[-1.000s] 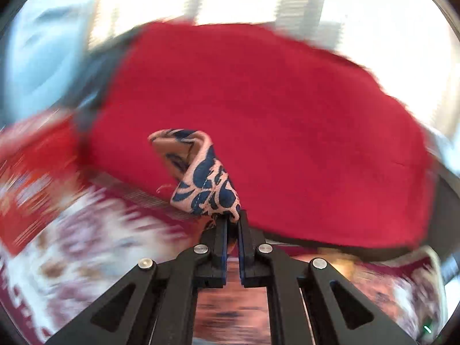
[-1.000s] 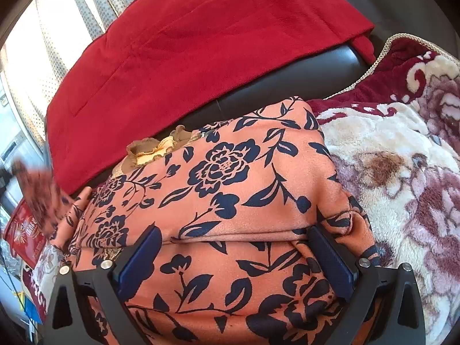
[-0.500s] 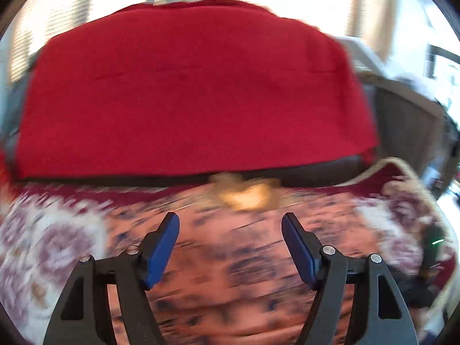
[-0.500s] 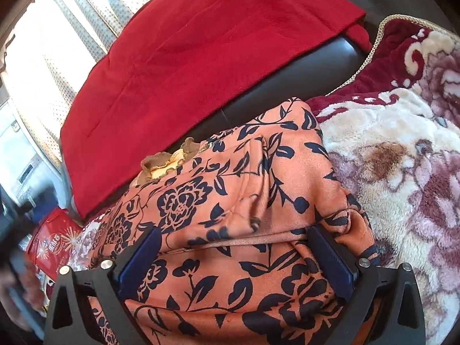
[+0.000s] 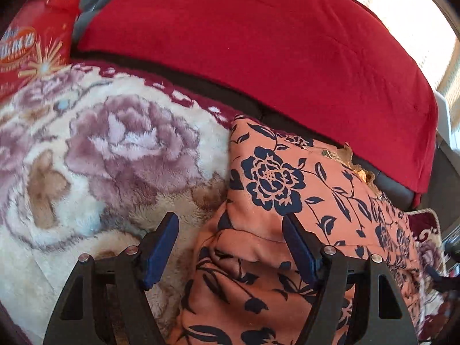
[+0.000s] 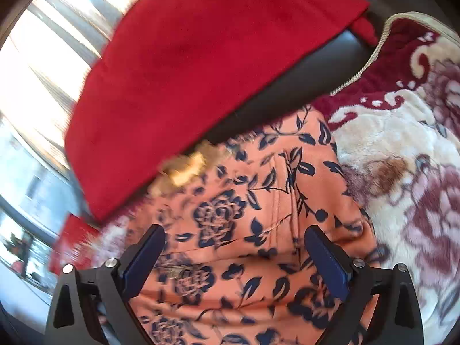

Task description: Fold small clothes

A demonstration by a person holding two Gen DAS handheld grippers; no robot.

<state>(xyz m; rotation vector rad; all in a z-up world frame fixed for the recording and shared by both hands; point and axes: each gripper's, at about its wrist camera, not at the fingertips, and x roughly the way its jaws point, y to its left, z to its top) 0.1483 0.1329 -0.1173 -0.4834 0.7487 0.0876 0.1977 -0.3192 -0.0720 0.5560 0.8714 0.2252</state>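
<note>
I've got both claws spread and holding nothing: left claw (image 5: 230, 230) and right claw (image 6: 234, 243) hover over the orange floral garment (image 5: 287, 201), which lies partly folded on the plush blanket (image 5: 115, 143). We're between folds, I reckon; next I pinch an edge to fold over.

Thin, smooth orange floral cloth garment (image 5: 290, 189); deep, fluffy plush blanket (image 5: 120, 149); matt red fleece throw (image 5: 258, 46) over glossy dark leather
</note>
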